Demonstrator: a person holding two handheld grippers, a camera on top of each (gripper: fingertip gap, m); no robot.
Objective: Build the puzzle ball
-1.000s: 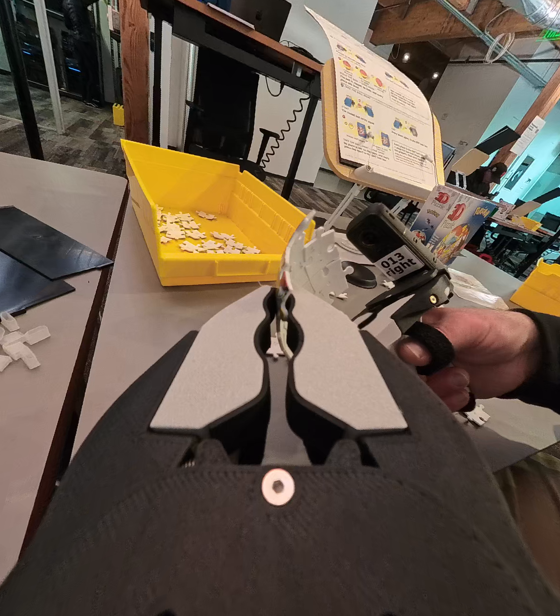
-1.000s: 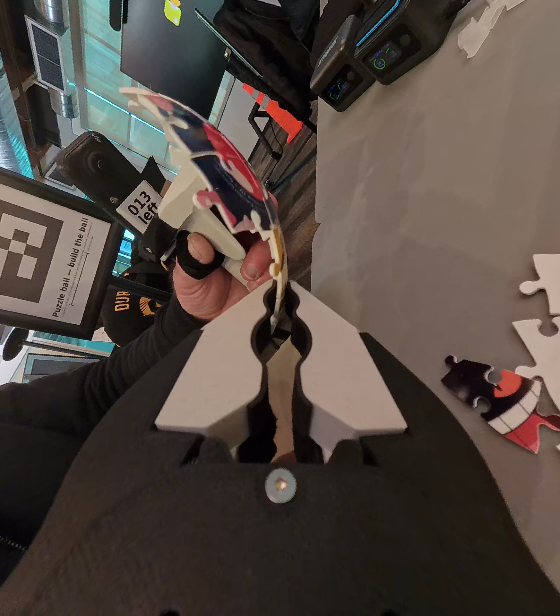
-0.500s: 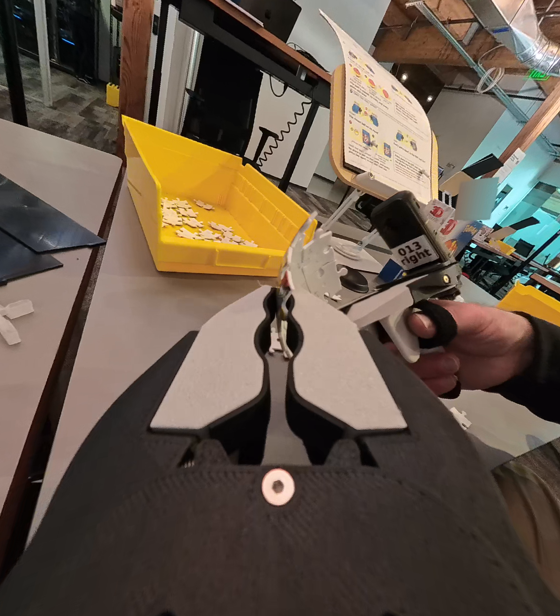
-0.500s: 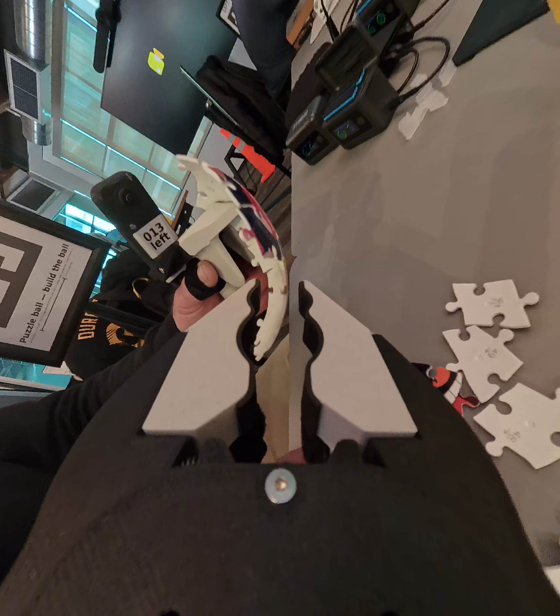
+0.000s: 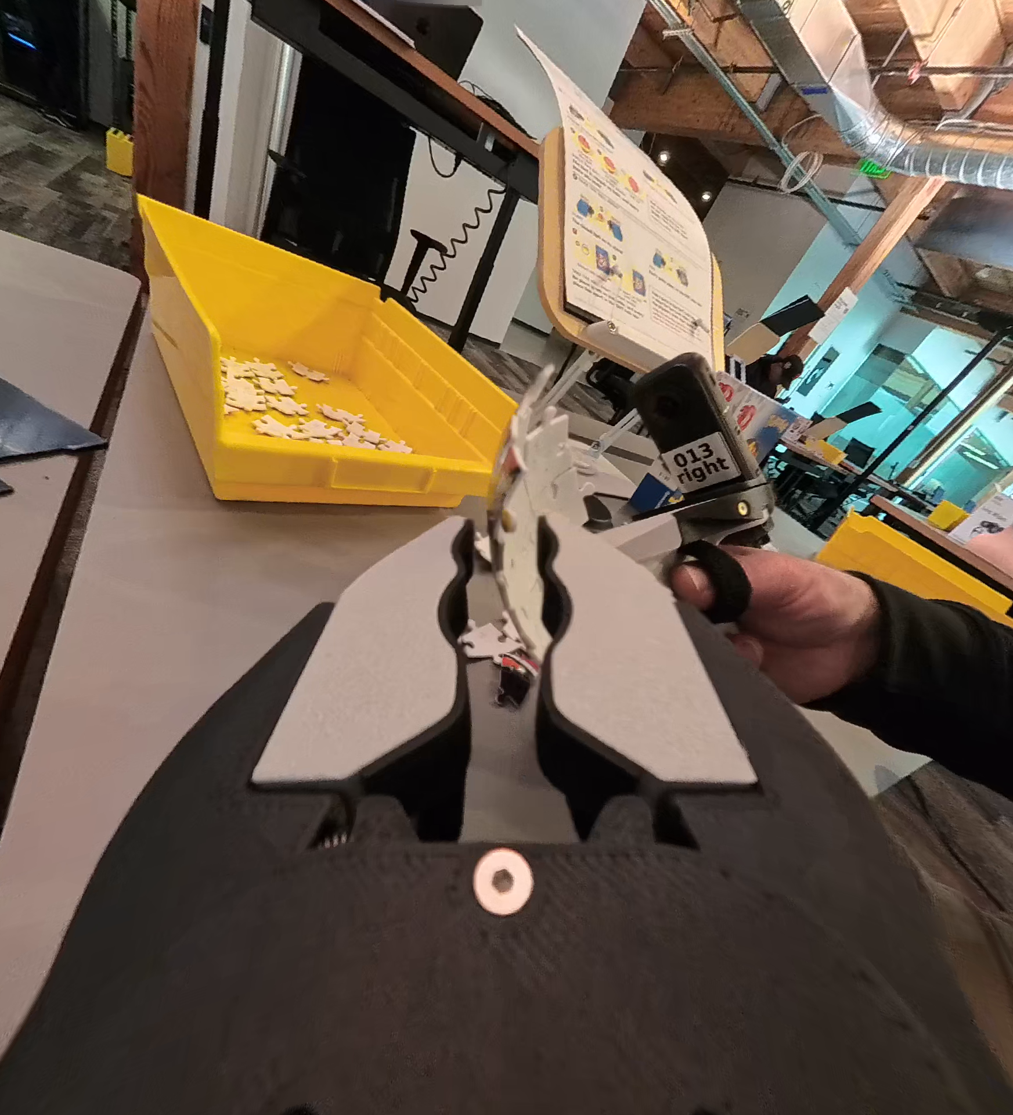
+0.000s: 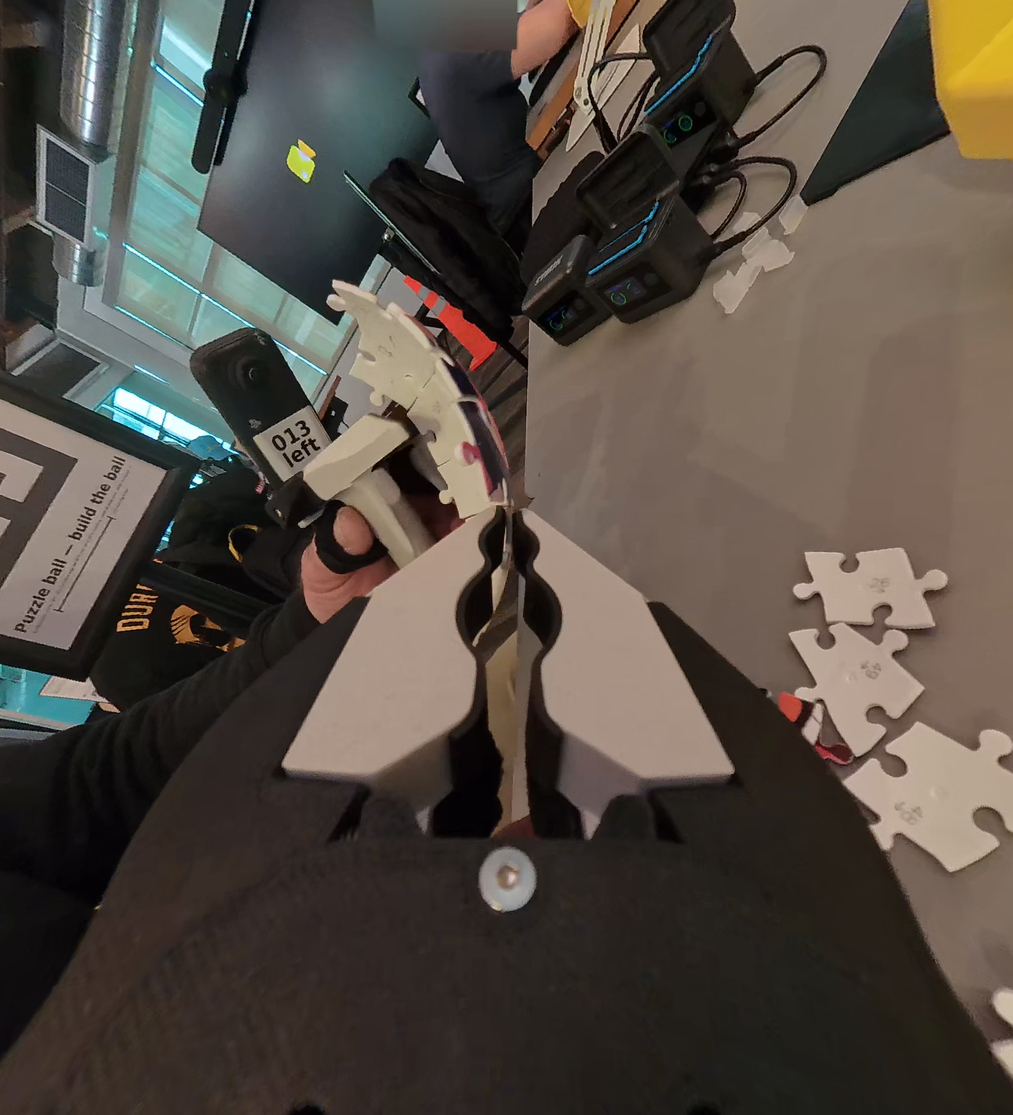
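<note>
In the left wrist view, the left gripper has eased: half a second ago its grey fingers were pinched on the curved white-backed assembly of joined puzzle pieces; now they stand apart, the assembly leaning on the right-hand finger only. The yellow plastic bin of loose pieces sits beyond on the grey surface.

In the right wrist view, the right gripper, parted half a second ago, has closed its fingers on the assembly's lower edge. The hold seems to be passing from left to right, likely a regrip before adding one of the loose white pieces
</note>
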